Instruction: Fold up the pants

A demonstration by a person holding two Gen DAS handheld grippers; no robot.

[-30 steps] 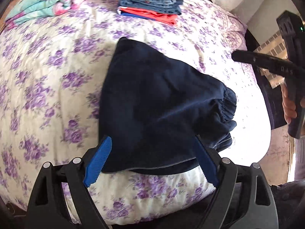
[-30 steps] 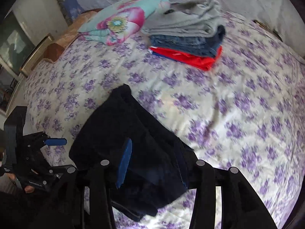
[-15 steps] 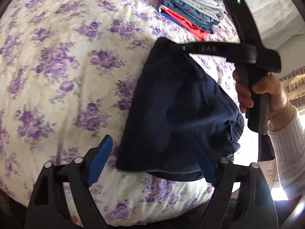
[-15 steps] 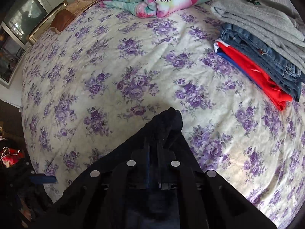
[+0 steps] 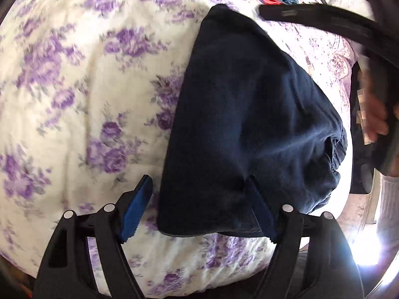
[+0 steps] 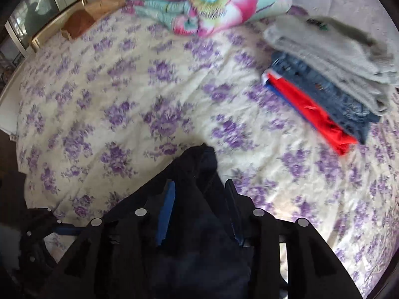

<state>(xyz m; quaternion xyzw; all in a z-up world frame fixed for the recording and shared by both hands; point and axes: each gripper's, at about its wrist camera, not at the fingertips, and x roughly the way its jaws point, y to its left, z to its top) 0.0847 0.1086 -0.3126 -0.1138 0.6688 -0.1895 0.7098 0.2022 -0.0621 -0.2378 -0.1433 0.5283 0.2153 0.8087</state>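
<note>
The left gripper (image 5: 197, 206) stood wide, its 2 blue pads astride the near hem of the pants (image 5: 244, 114), not pressing; one pad hung over bare sheet, the other over the cloth. The right gripper (image 6: 199, 206) had its jaws opening, with dark cloth bunched between them at the far tip of the pants (image 6: 199, 164), and I could not tell whether the pads touched it. The pants lay on the bed (image 5: 74, 99), folded into a dark wedge whose long axis ran away from the left gripper toward the stack (image 6: 331, 79) of folded clothes, narrow end far, gathered waistband bulging to the right near the bed's edge. So the left gripper was the nearer one to the hem, and the right, seen from the left camera as a black bar (image 5: 324, 22) above the far end with a hand (image 5: 374, 114) behind it, was nearer the tip. I judged the next fold would turn on that axis: hem carried toward tip, or the reverse. Compared with 1 second before, the left gripper had narrowed a little and dropped closer to the hem, while the right had swung from the waistband side across to the far tip, pinched fully shut there half a second back, and was now letting go. A flowered quilt (image 6: 209, 2) sat beyond.
</note>
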